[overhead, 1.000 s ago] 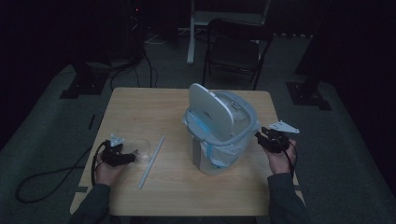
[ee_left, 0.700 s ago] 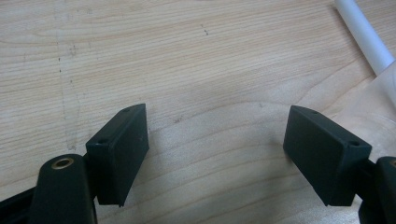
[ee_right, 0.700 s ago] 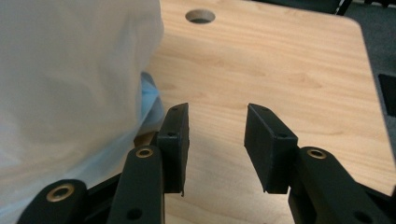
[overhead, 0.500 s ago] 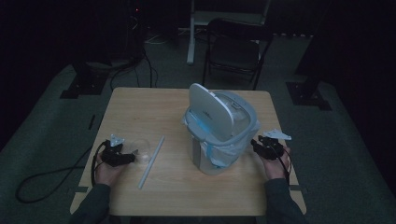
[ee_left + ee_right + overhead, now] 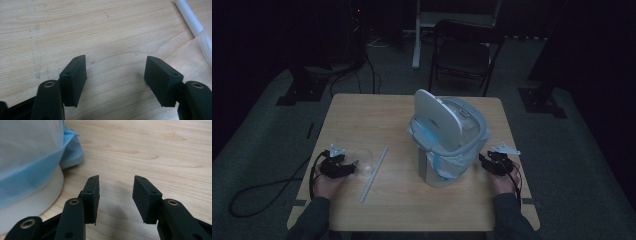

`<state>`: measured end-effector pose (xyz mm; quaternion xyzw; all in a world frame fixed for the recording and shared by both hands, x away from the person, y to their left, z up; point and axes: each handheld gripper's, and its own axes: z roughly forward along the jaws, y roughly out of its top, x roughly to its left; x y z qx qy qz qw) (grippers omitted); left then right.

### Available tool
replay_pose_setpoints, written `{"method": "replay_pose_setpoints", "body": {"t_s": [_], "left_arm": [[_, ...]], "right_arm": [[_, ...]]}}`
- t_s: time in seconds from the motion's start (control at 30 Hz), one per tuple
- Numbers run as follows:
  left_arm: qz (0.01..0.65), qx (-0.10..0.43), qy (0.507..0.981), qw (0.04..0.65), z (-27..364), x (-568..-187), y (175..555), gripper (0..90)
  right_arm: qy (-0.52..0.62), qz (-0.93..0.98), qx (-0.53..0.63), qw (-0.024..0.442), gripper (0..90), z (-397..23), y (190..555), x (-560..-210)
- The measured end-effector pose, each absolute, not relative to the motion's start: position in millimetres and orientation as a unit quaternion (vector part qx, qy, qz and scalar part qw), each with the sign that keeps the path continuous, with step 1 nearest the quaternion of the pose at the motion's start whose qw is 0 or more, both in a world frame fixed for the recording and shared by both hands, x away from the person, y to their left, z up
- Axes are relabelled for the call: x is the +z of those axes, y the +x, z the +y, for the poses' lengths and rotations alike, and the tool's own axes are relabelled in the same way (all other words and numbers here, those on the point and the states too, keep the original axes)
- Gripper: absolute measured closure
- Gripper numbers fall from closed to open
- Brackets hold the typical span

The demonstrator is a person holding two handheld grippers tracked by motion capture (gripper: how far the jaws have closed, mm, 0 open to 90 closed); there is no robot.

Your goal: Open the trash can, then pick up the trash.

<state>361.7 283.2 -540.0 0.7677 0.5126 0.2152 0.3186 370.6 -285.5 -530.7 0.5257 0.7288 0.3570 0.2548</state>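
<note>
A small white bin (image 5: 430, 170) lined with a pale blue bag (image 5: 455, 159) stands mid-table, its white lid (image 5: 437, 120) tipped up. My right gripper (image 5: 482, 159) sits low by the bin's right side, open; its jaws have just been opening with nothing between them (image 5: 116, 178), and the bag (image 5: 30, 157) and the bin's base (image 5: 32, 200) are to their left. My left gripper (image 5: 354, 165) rests on the table at the left, open; its jaws (image 5: 116, 60) have just been closing over bare wood. A clear plastic piece (image 5: 364, 156) lies just past its tips.
A white tube (image 5: 374, 172) lies slanted on the wooden table (image 5: 362, 115) between the left gripper and the bin, and its end (image 5: 190, 17) lies beyond the left jaws. A dark folding chair (image 5: 464, 55) stands behind the table. A cable (image 5: 257, 192) trails off the left edge.
My right hand has sunk from above the table's right edge down beside the bin. The left hand has stayed in place.
</note>
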Motion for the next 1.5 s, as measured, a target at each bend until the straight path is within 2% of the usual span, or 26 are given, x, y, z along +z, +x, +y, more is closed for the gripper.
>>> {"method": "replay_pose_setpoints", "body": {"t_s": [0.17,1.5], "left_arm": [[0.512,0.208,0.769,0.321,282.8,-538.9,360.8,39.6],[0.516,0.21,0.745,0.366,291.2,-520.3,351.1,41.2]], "right_arm": [[0.532,0.73,0.35,0.249,54.5,-286.3,372.7,-537.3],[0.531,0.741,0.336,0.235,51.2,-285.0,374.2,-546.5]]}}
